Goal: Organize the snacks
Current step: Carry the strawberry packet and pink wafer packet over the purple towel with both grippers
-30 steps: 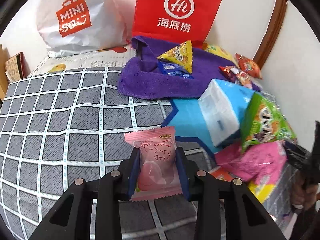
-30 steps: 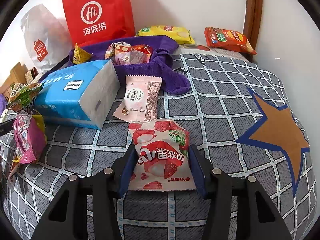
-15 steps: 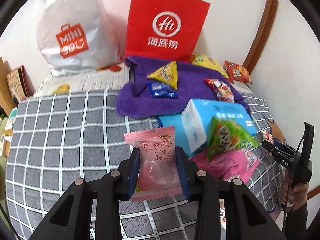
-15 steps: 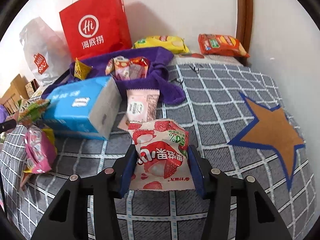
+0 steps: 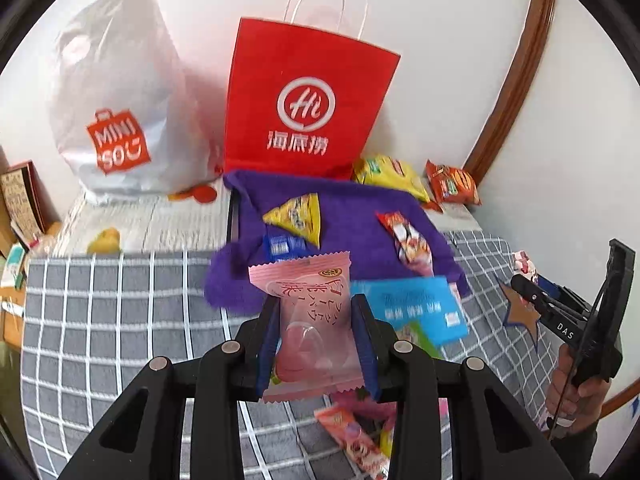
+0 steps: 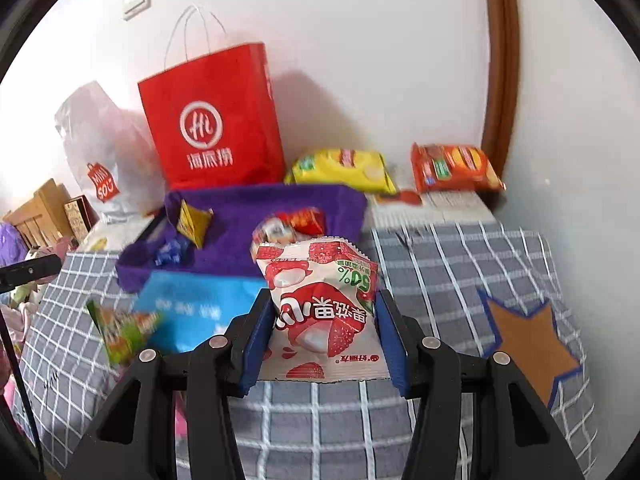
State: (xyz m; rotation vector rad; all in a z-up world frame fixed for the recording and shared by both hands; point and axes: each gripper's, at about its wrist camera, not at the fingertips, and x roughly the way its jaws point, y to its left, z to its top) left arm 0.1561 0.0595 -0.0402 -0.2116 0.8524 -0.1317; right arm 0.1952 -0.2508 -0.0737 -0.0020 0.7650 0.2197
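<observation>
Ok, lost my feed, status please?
Left gripper shut on pink snack packet. Right gripper shut on strawberry snack packet. Both clear of checked cloth; nothing blocking.

We hold our left gripper (image 5: 316,344) pointed forward and tilted downward, its two blue-padded fingers (image 5: 267,344) closed narrowly on the sides of a pink snack packet (image 5: 310,320) that stands upright between them. Our right gripper (image 6: 322,336) points the same way, forward and down, its fingers (image 6: 254,344) pressed against both edges of a red-and-white lychee packet (image 6: 320,308). At the right edge of the left view, our right hand (image 5: 576,396) wraps around the black handle of its gripper.
</observation>
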